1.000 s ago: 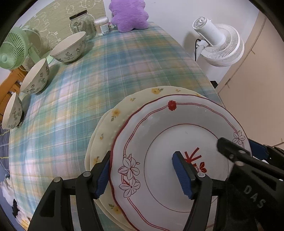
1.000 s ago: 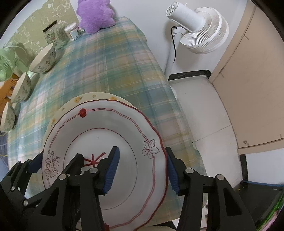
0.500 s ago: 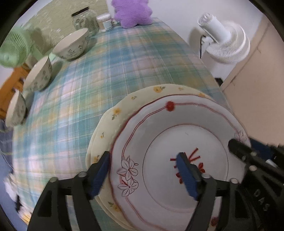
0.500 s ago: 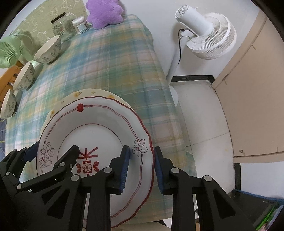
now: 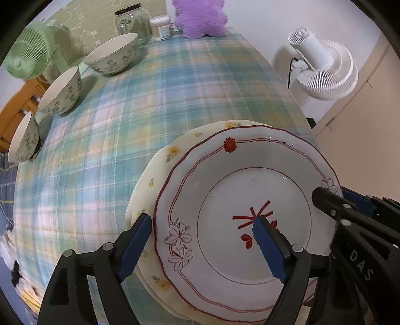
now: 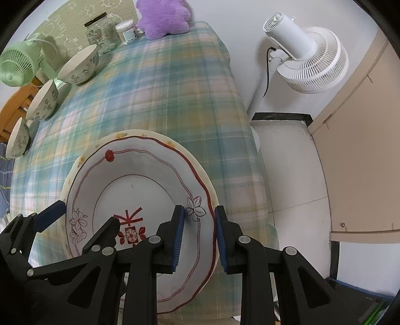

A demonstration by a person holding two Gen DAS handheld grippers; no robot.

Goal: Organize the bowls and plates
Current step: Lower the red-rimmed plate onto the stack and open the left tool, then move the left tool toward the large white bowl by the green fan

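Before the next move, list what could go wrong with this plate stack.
1. The right gripper clamps only the red-rimmed plate's rim while the left gripper's jaws are opening around the other side: a lift could tilt it.
2. The stack sits near the table edge above tiled floor.
3. The yellow-flowered plate underneath sits off-centre.

Setting: room in a home, domestic furnishing throughout. Table covered with soft plaid cloth [image 5: 155,105] in green, blue and yellow. On it: three floral ceramic bowls in a row along the left edge, e.g. largest bowl [image 5: 112,57]; stacked dinner plates with floral rims, top plate [image 5: 250,200]; glass jar with dark lid [image 5: 133,21]; small white container [image 5: 161,27]; purple plush toy [image 5: 200,17]. Green desk fan [image 5: 27,57] at table edge. White pedestal fan [image 6: 305,55] on pale tiled floor. Patterned green wallpaper [image 6: 67,22]. Beige cabinet door [image 6: 362,150] at right.
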